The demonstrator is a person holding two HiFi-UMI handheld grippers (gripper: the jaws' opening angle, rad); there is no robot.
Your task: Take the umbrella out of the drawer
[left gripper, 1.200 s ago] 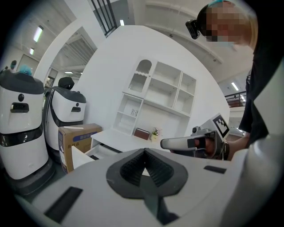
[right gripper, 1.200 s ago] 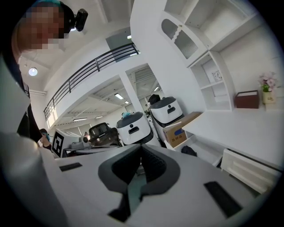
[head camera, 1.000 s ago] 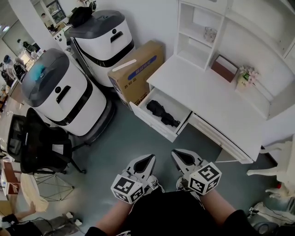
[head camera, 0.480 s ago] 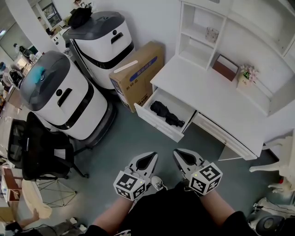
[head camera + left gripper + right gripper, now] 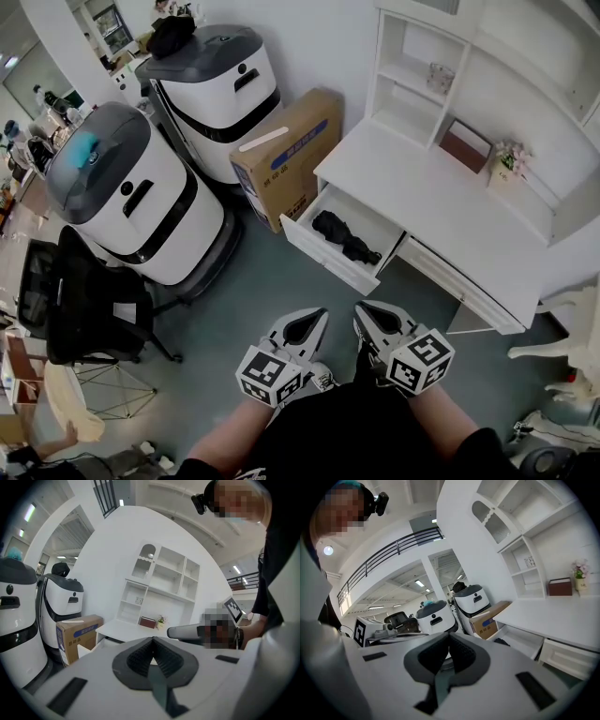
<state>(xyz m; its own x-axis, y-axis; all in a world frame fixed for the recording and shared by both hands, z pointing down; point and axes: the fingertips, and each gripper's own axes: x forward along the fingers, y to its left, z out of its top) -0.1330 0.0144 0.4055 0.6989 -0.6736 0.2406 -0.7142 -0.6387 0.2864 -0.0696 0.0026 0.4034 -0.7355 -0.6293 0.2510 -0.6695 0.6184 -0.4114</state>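
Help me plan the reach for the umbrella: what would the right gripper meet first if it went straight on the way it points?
Probably the nearer white machine, not the drawer: in the right gripper view the right gripper aims left of it. Depth is unclear; the floor may come first.

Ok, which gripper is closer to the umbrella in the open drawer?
Right, but only slightly. In the head view the right gripper is below the nearer end of the umbrella; the left gripper is beside it, further left. Both are well short of the drawer.
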